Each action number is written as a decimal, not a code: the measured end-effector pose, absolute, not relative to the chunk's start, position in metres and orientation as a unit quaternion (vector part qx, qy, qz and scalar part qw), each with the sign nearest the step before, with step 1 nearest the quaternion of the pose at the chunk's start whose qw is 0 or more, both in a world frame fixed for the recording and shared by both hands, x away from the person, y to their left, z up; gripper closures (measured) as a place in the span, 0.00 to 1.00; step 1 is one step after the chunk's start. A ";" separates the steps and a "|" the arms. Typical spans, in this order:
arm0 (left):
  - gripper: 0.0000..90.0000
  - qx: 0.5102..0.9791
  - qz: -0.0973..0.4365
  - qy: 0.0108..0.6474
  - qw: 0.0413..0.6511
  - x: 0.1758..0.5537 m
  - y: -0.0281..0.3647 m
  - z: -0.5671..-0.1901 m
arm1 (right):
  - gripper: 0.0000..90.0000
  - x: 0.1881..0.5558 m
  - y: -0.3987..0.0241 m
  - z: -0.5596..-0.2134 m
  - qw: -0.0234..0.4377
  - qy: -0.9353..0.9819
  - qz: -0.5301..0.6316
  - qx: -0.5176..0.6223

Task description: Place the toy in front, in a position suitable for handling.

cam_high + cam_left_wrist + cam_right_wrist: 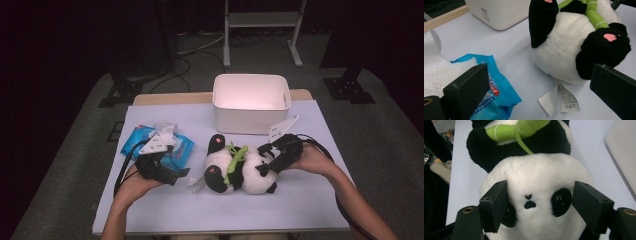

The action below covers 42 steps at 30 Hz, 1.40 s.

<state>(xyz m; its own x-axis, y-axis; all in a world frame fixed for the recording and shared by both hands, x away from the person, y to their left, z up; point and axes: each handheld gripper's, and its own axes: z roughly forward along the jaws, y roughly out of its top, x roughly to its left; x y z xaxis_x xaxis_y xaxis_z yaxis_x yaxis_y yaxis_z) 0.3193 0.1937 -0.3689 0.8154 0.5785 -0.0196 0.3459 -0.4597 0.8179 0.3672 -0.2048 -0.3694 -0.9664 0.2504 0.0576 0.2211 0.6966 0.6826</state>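
Black-and-white plush panda lies mid-bench near the white plastic bin, right gripper open astride its head, left gripper open nearby; soft fur could slip free when squeezed.

A recording studio or lab is suggested rather than a home. A table covered with a pale sheet is set on grey carpet, dark curtains are hung behind it, and stand feet, cables and a metal frame are seen around it.
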 end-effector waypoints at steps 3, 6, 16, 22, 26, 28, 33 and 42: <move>0.02 0.846 0.128 0.275 0.439 0.320 0.192 -0.372 | 0.31 0.364 -0.208 -0.374 0.015 0.915 0.381 0.134; 0.02 0.851 0.125 0.272 0.432 0.322 0.191 -0.375 | 0.31 0.359 -0.210 -0.378 0.021 0.912 0.389 0.129; 0.06 0.857 0.138 0.263 0.422 0.332 0.197 -0.369 | 0.27 0.355 -0.207 -0.383 0.030 0.916 0.383 0.119; 0.10 0.857 0.144 0.266 0.418 0.348 0.206 -0.360 | 0.27 0.355 -0.206 -0.382 0.031 0.918 0.378 0.120; 0.14 0.864 0.146 0.266 0.402 0.362 0.212 -0.356 | 0.27 0.355 -0.208 -0.383 0.030 0.915 0.384 0.120; 0.15 0.864 0.143 0.267 0.401 0.368 0.216 -0.354 | 0.27 0.356 -0.208 -0.383 0.030 0.915 0.385 0.119; 0.25 0.871 0.128 0.266 0.392 0.381 0.225 -0.353 | 0.27 0.356 -0.207 -0.383 0.029 0.916 0.382 0.118; 0.44 0.884 0.102 0.272 0.366 0.399 0.234 -0.362 | 0.25 0.357 -0.205 -0.383 0.029 0.919 0.376 0.115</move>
<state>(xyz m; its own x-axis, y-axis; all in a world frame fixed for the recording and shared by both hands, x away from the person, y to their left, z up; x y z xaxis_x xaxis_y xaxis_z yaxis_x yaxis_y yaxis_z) 0.3995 0.2345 -0.3615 0.8313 0.5555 -0.0179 0.4054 -0.5839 0.7034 0.3572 -0.2055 -0.3826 -0.9717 0.2339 0.0326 0.1897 0.6907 0.6978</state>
